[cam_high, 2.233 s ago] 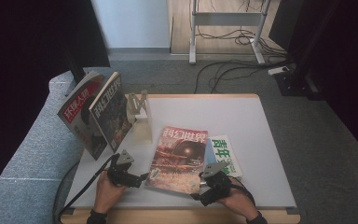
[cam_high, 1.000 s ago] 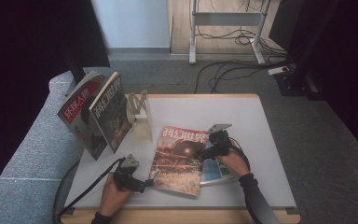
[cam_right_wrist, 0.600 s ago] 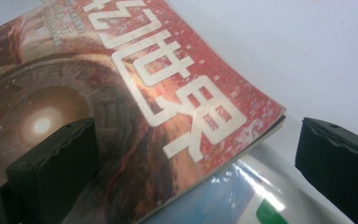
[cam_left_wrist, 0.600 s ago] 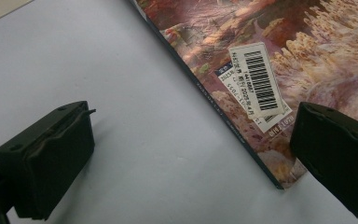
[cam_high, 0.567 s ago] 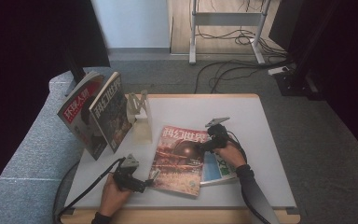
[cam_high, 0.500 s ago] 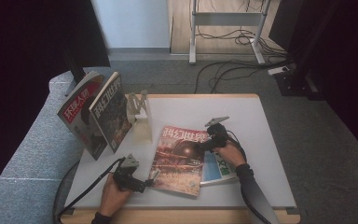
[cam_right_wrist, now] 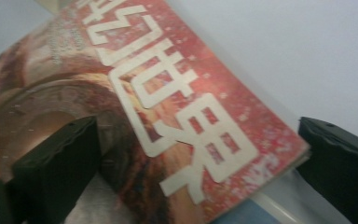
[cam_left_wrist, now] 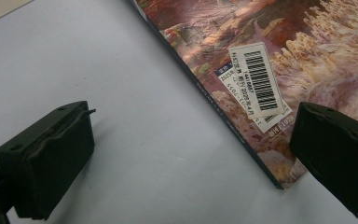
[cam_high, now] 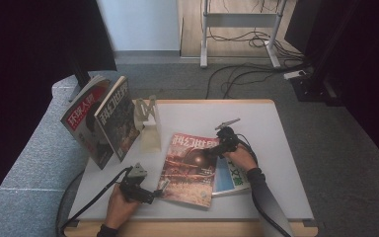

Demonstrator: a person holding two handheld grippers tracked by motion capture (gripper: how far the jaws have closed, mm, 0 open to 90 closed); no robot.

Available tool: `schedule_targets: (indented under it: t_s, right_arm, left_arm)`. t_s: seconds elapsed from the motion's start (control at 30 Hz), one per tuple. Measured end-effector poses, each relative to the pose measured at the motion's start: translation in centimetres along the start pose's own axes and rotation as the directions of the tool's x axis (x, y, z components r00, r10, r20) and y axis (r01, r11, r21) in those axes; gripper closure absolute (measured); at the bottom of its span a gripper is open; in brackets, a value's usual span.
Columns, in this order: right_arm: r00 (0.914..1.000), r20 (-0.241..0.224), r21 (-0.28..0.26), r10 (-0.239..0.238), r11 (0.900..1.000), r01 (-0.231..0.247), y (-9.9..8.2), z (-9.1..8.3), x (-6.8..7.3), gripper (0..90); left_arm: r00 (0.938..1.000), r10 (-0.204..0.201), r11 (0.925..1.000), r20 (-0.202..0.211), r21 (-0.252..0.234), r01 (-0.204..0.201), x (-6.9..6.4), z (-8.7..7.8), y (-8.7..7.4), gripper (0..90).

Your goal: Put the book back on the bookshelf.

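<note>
Glossy red-brown magazine [cam_high: 190, 168] with white title characters is lying flat near the bench's [cam_high: 276, 128] front edge; left gripper [cam_high: 162, 187] and right gripper [cam_high: 208, 152] are both gaping wide, gripping nothing.

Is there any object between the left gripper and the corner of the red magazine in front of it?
Nothing visible does. The left gripper is open, with bare white table between its jaws and the near corner of the red magazine. One jaw sits beside that corner; whether it touches it cannot be told.

White table [cam_high: 276, 123] on grey carpet [cam_high: 355, 163], metal desk frame [cam_high: 205, 34], black curtains [cam_high: 24, 49] beyond.
</note>
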State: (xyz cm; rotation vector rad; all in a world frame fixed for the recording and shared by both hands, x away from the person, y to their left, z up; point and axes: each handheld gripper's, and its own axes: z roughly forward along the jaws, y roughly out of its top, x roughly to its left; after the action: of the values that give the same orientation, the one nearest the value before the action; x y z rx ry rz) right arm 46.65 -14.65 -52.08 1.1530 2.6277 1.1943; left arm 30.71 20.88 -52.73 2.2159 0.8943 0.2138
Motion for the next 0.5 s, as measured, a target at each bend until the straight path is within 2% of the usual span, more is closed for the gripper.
schedule_targets:
  t_s: [0.03,0.17,0.27,0.5]
  right_arm:
    - [0.9999,-0.016,0.005,0.004,1.0,-0.004,0.1,0.0,0.1,4.2]
    - [1.0,-0.003,0.007,-0.004,1.0,0.004,0.2,-0.1,0.2,7.1]
    - [1.0,0.009,0.003,-0.001,1.0,0.001,0.3,-0.5,0.3,13.3]
    - [0.9987,0.045,0.001,-0.026,0.9997,0.026,0.6,-1.1,0.5,23.1]
  left_arm:
    - [1.0,0.0,1.0,0.0,0.0,0.0,0.0,0.0,0.0,0.0]
    - [1.0,0.0,1.0,0.0,0.0,0.0,0.0,0.0,0.0,0.0]
    - [1.0,0.0,1.0,0.0,0.0,0.0,0.0,0.0,0.0,0.0]
    - [1.0,0.0,1.0,0.0,0.0,0.0,0.0,0.0,0.0,0.0]
